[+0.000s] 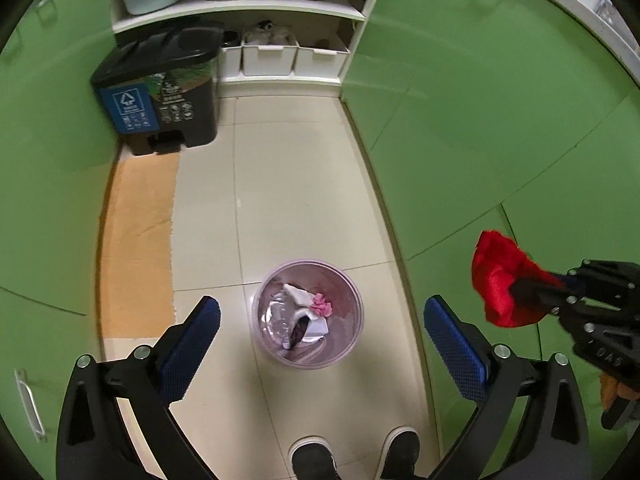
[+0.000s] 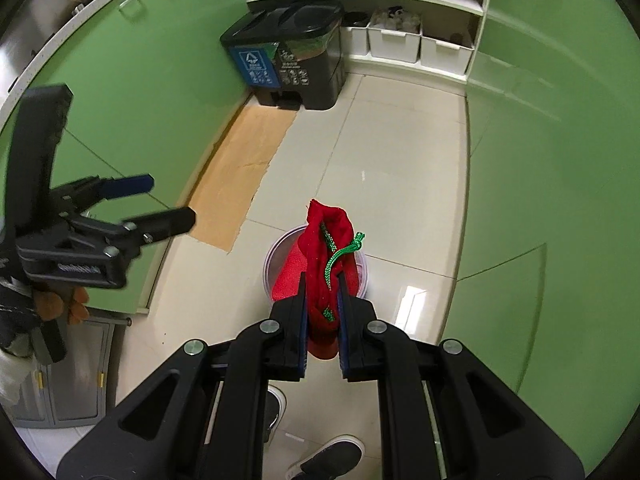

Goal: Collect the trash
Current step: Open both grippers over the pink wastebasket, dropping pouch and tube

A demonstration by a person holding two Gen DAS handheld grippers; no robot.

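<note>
A small translucent pink waste basket [image 1: 352, 300] stands on the tiled floor, holding crumpled paper, foil and a pink scrap. My left gripper [image 1: 320, 312] is open and empty, high above the basket, its blue pads [image 1: 456, 348] either side of it in view. My right gripper [image 2: 322, 280] is shut on a red cloth pouch [image 2: 328, 224] with a green cord, held above the basket [image 2: 362, 266]. The pouch also shows in the left wrist view [image 1: 500, 276], off to the right of the basket. The left gripper [image 2: 168, 204] shows open at the left of the right wrist view.
A black two-part pedal bin [image 1: 160, 84] stands at the far end by white shelves [image 1: 248, 12] with pots and storage boxes. Green cabinet doors [image 1: 500, 120] line both sides of the narrow floor. A cardboard sheet [image 1: 140, 240] lies along the left. My shoes [image 1: 356, 456] are below.
</note>
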